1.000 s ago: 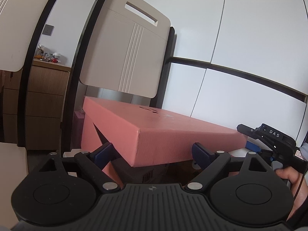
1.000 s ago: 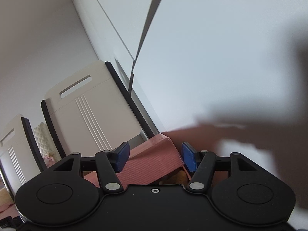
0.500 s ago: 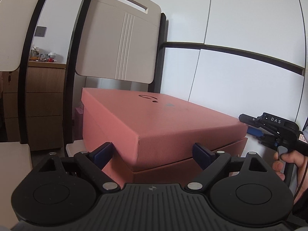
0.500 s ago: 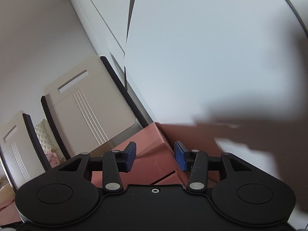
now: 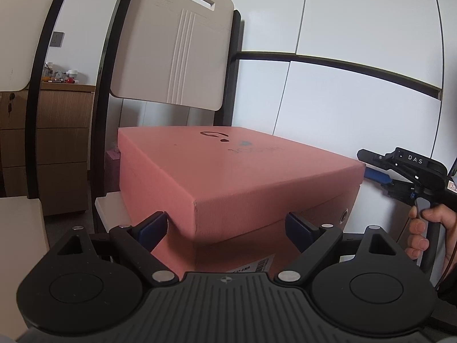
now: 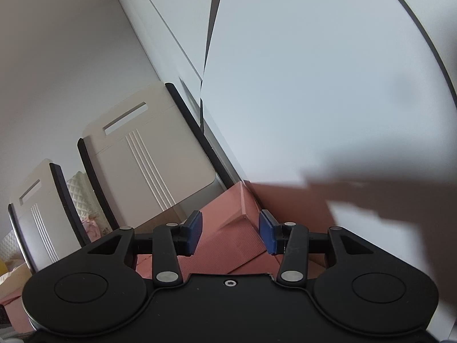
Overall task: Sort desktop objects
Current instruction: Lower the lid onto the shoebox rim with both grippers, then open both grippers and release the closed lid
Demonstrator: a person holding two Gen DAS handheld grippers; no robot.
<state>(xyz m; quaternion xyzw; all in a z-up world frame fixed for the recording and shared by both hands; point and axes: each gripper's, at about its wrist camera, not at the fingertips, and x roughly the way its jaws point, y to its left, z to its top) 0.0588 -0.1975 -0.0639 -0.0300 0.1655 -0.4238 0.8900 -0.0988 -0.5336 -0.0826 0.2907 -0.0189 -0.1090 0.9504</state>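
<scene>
A pink shoe box sits on a chair seat, its lid lying flat on the base. My left gripper straddles the lid's near corner, jaws wide, with both blue pads against the lid's two side faces. My right gripper comes in from the right, held by a hand, and reaches the lid's far right corner. In the right wrist view that gripper is narrow, and the lid's corner is pinched between its pads.
A cream chair back with a black frame rises behind the box. A wooden drawer cabinet with small items on top stands at the left. White wall panels close off the right side. A second chair shows in the right wrist view.
The lid, tilted up a second ago, has come down flat onto the base. The right gripper's jaws have narrowed onto the lid's corner. Both hands sank slightly.
</scene>
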